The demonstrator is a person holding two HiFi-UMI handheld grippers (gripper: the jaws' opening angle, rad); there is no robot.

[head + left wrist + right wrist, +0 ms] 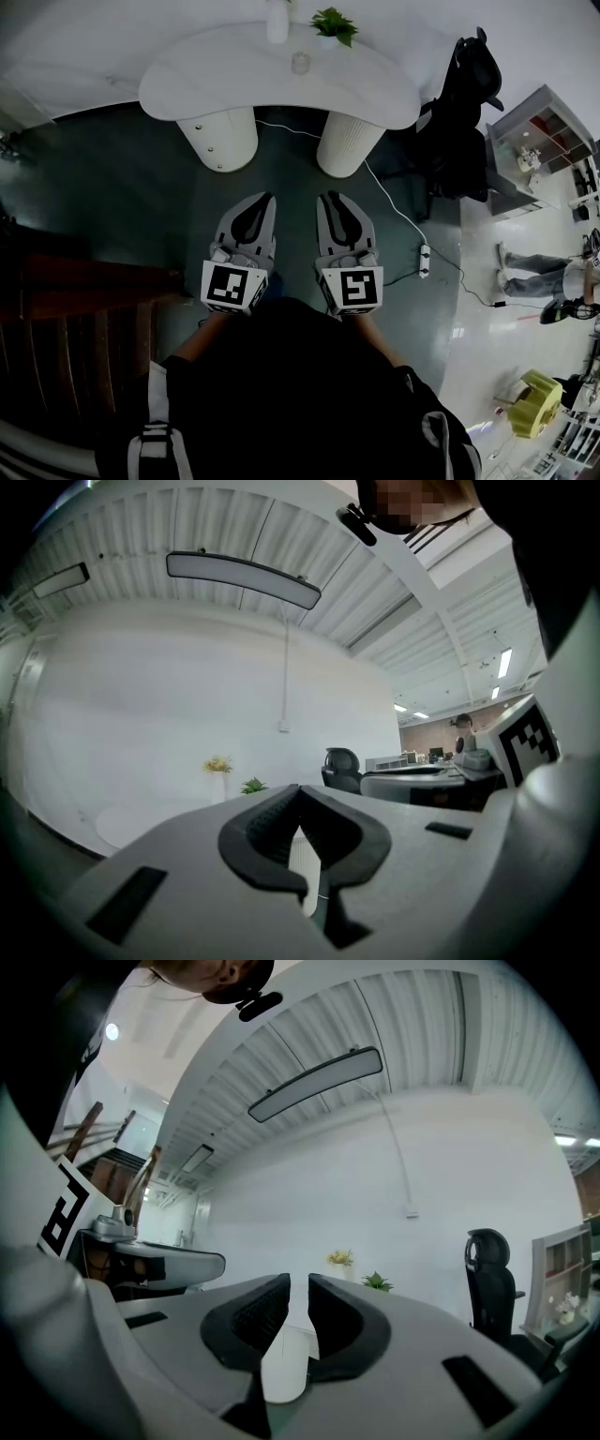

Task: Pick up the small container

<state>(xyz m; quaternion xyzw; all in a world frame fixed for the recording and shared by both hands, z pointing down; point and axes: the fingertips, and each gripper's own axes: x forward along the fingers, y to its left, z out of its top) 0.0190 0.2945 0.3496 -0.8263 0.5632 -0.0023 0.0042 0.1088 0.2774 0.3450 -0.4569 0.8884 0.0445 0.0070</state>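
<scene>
Head view: small container (300, 63) on far white table (206, 75), well apart from both tools. Left gripper (266, 197) closed and empty, right gripper (331, 197) cracked narrow, also empty. Held side by side near body, likely staging before the reach.

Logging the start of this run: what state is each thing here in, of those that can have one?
Left hand-held gripper: shut, empty, short of the table.
Right hand-held gripper: jaws slightly apart, nothing between them.
Container: standing on the table, untouched.
Plant: upright at the table's far edge.
Vase: upright, left of the plant.
</scene>
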